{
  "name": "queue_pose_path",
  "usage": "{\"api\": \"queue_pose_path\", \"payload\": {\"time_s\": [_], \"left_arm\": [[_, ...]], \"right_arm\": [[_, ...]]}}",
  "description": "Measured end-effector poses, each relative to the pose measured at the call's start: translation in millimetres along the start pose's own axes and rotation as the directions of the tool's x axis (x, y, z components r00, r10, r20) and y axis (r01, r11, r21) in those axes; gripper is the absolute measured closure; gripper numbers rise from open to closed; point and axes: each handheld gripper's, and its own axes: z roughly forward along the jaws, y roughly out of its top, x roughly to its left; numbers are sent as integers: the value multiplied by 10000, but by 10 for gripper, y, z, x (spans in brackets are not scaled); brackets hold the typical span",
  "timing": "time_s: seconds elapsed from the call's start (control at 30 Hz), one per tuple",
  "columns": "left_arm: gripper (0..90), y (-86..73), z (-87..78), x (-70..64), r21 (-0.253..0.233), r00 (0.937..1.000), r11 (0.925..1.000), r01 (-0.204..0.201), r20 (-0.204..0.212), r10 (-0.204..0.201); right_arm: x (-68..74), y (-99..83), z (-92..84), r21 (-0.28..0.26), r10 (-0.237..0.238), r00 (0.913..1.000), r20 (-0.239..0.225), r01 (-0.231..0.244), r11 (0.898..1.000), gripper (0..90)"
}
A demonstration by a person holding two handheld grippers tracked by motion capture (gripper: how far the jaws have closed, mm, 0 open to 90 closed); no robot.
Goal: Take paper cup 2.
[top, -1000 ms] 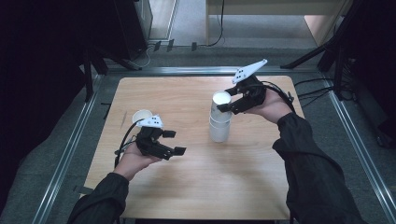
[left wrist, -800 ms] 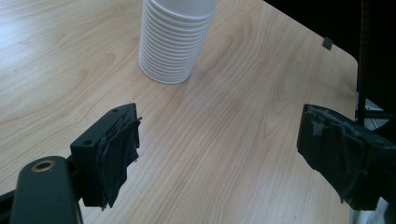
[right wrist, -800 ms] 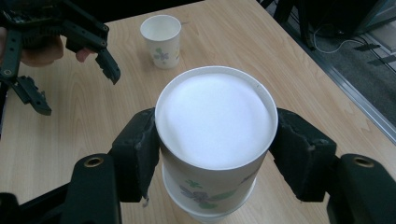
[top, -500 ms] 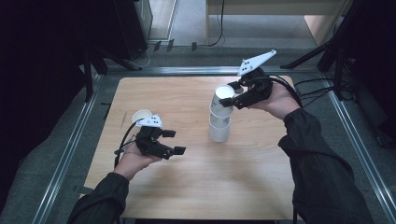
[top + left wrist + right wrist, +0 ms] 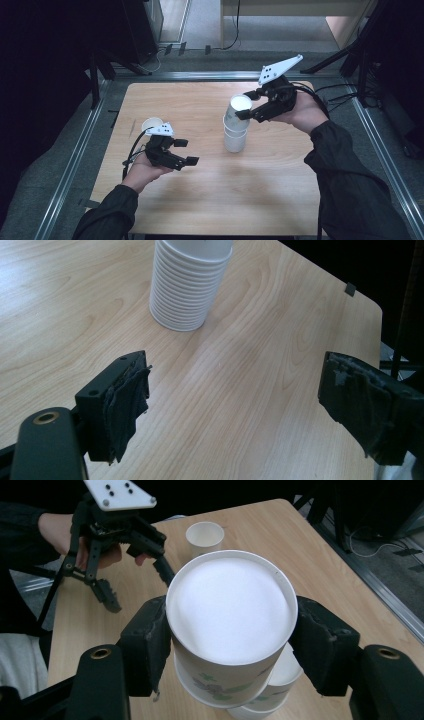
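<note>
top cup gripped above the stack

the right gripper (image 5: 243, 105) has its two black jaws clamped on either side of the top paper cup (image 5: 240, 106), pads pressed against the wall just under the rim. in the right gripper view that cup (image 5: 231, 611) is white, with a rolled rim, a plain white inside and a faint green leaf print low on its outer wall. it sits slightly tilted and partly raised out of the cup stack (image 5: 235, 136), whose next rims peek out just beneath it. the stack stands upright near the middle of the wooden table (image 5: 200, 210), a little toward the far right part. from the left gripper view the stack's bottom cup (image 5: 184, 290) shows fine horizontal ribs all the way down its white side.

over on the near left, the left gripper (image 5: 186, 151) hovers low above the table with its jaws spread wide and nothing between them, bare wood showing in the gap. a single paper cup (image 5: 151, 123) stands upright just behind it, mouth up, well apart from the stack.
</note>
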Motion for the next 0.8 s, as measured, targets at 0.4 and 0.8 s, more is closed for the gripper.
{"api": "queue_pose_path", "payload": {"time_s": [0.4,0.8], "left_arm": [[130,6,2,-8,-57,10000,10000,-34,8,35],[130,16,16,-44,-216,9996,9997,-152,234,157]], "right_arm": [[191,-277,87,-176,109,9986,-519,-118,9998,359],[329,-553,232,-222,166,9960,-883,-186,9996,359]]}}
